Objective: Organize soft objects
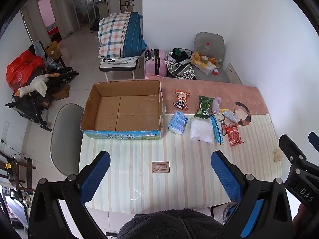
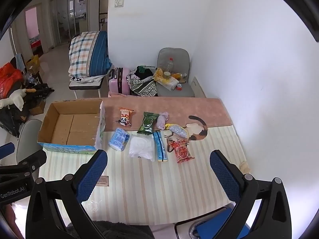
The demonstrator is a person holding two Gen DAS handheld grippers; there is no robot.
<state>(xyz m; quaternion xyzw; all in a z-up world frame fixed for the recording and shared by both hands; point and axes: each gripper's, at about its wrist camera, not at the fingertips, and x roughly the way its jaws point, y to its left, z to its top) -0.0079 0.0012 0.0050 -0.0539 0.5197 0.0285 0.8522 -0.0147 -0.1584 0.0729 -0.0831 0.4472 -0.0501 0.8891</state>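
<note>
An empty cardboard box point(image 1: 123, 111) point(image 2: 71, 127) stands at the table's left. To its right lie soft packets: a blue tissue pack point(image 1: 178, 125) point(image 2: 119, 139), a white bag point(image 1: 201, 129) point(image 2: 142, 146), a green packet point(image 1: 204, 106) point(image 2: 148, 123), a panda snack packet point(image 1: 181, 99) point(image 2: 124, 117), a red packet point(image 1: 234, 135) point(image 2: 182, 151), a long blue packet point(image 1: 217, 129) point(image 2: 160, 145), a lilac cloth point(image 1: 216, 104) point(image 2: 162, 120) and a silver pouch point(image 1: 230, 116) point(image 2: 177, 130). My left gripper point(image 1: 160, 159) and right gripper point(image 2: 158, 158) are open and empty, above the table's near part.
A striped and pink cloth covers the table point(image 1: 179, 179) point(image 2: 159, 189). A grey chair point(image 1: 63, 139) stands left of the table. A white wall point(image 2: 259, 79) is on the right. A chair with clutter point(image 1: 209, 59) and a pink suitcase point(image 1: 155, 61) stand behind.
</note>
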